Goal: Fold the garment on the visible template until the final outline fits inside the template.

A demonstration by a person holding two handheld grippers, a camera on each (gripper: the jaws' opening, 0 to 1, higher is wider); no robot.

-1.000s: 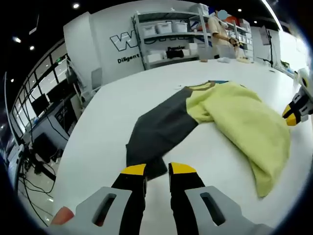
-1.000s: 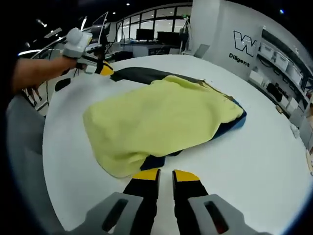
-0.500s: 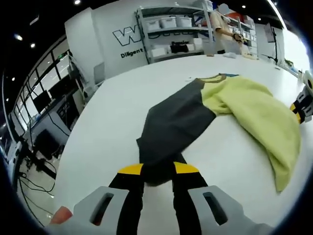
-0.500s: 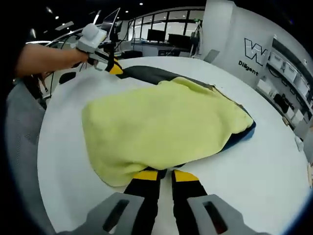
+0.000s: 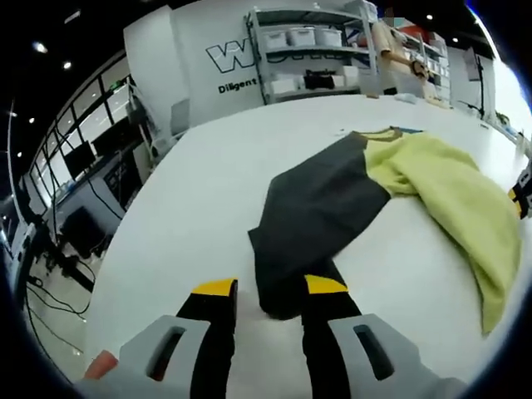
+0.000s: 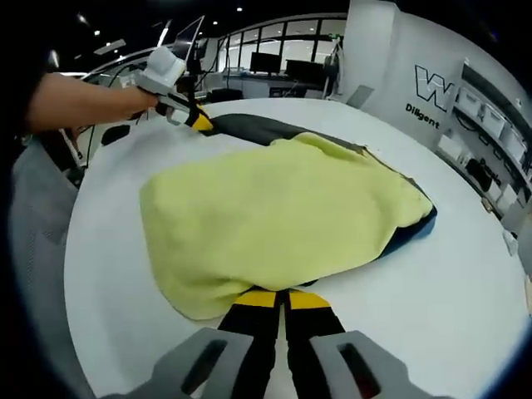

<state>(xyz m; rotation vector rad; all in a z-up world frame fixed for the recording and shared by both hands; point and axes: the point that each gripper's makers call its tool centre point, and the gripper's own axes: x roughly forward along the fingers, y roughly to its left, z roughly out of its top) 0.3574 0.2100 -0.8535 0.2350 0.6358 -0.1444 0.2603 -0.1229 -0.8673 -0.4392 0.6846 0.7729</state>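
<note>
A wide white bench (image 5: 191,191) carries everything, and most of its middle is taken by the garment (image 6: 274,212), a pale yellow body lying in a soft heap with a dark grey sleeve (image 5: 320,212) stretched out from it. A strip of blue (image 6: 416,226) shows under the yellow on the side away from the left tongs; I cannot tell whether it is the template or part of the garment. In the left gripper view the left tongs (image 5: 270,288) stand with their jaws apart, the cuffed end of the grey sleeve lying between the yellow tips, and the sleeve runs straight ahead of them to the yellow body further off and to the right. In the right gripper view the right tongs (image 6: 273,298) have their jaws drawn together at the near edge of the yellow body, with dark cloth under that edge; whether they pinch the cloth I cannot tell. Far ahead of them, across the heap, a hand (image 6: 125,101) holds the left tongs at the grey sleeve's end. Shelves (image 5: 320,54) with bins stand beyond the bench.
</note>
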